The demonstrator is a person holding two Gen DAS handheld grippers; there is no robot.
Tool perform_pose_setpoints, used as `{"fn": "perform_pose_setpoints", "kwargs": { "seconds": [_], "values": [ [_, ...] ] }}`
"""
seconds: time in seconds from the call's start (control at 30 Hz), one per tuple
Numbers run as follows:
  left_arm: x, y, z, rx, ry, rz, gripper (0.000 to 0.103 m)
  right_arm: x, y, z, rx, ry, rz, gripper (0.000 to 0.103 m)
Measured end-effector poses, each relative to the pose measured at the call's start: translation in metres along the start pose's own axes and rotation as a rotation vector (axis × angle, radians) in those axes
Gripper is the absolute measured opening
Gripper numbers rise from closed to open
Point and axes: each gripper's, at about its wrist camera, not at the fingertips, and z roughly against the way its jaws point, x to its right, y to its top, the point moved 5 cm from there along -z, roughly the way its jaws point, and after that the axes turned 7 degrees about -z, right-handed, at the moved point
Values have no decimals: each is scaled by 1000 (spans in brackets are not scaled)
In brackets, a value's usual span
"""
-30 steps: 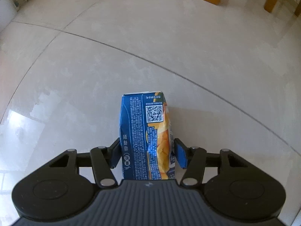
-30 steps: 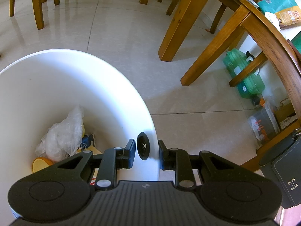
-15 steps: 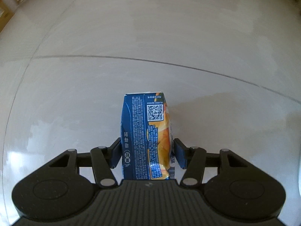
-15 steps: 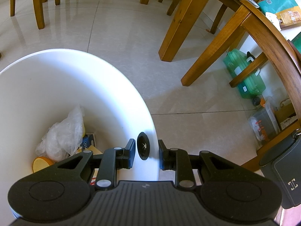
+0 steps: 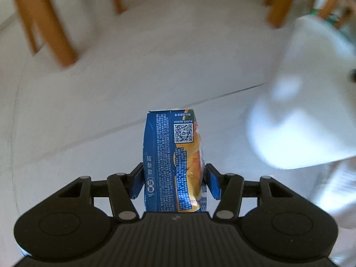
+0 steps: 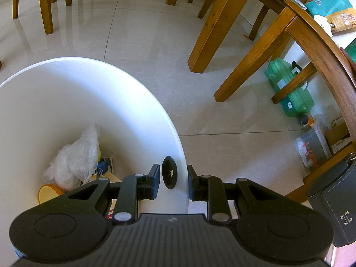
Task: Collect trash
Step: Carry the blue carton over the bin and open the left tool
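Note:
My left gripper (image 5: 174, 183) is shut on a blue and orange drink carton (image 5: 171, 158), which stands up between the fingers above the tiled floor. A white bin (image 5: 307, 102) shows blurred at the right of the left wrist view. My right gripper (image 6: 173, 183) is shut on the rim of that white bin (image 6: 142, 102), one finger inside and one outside, beside a black grommet (image 6: 169, 175). Inside the bin lie a crumpled clear plastic bag (image 6: 73, 158), an orange lid (image 6: 47, 193) and a small blue box (image 6: 102, 166).
Wooden table and chair legs (image 6: 213, 29) stand ahead and to the right of the bin. A green plastic container (image 6: 289, 89) and a clear box (image 6: 311, 149) sit under the chair at right. A dark bag (image 6: 336, 204) hangs at the far right. Chair legs (image 5: 46, 22) rise at upper left.
The left gripper has swung round with the carton: plain floor gave way to chair legs and the white bin at right. The right gripper and bin have not moved.

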Motion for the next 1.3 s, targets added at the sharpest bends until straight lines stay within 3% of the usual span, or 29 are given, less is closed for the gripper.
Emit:
{"fn": "perform_pose_setpoints", "kwargs": {
  "seconds": [0.23, 0.43, 0.5, 0.53, 0.57, 0.63, 0.73, 1.1, 1.3],
  "values": [
    [69, 67, 95, 186, -153, -152, 56, 0, -1, 0, 2, -1, -1, 29],
    [137, 123, 123, 298, -233, -235, 57, 2, 0, 1, -2, 9, -11, 29],
    [154, 129, 126, 312, -244, -260, 72, 3, 0, 1, -2, 13, -14, 29],
    [157, 133, 127, 327, -238, -277, 87, 4, 0, 1, -2, 14, -14, 29],
    [158, 133, 131, 353, -218, -286, 93, 4, 0, 1, -3, 15, -14, 29],
    [164, 141, 124, 381, -194, -297, 93, 5, 0, 1, -3, 20, -17, 29],
    [166, 143, 135, 371, -195, -284, 93, 6, 1, 2, -3, 25, -21, 29],
    [154, 117, 117, 339, -163, -290, 97, 4, 1, 1, -4, 25, -22, 29],
    [149, 100, 104, 312, -165, -228, 97, 4, 0, 1, -4, 27, -16, 29]
  ]
}}
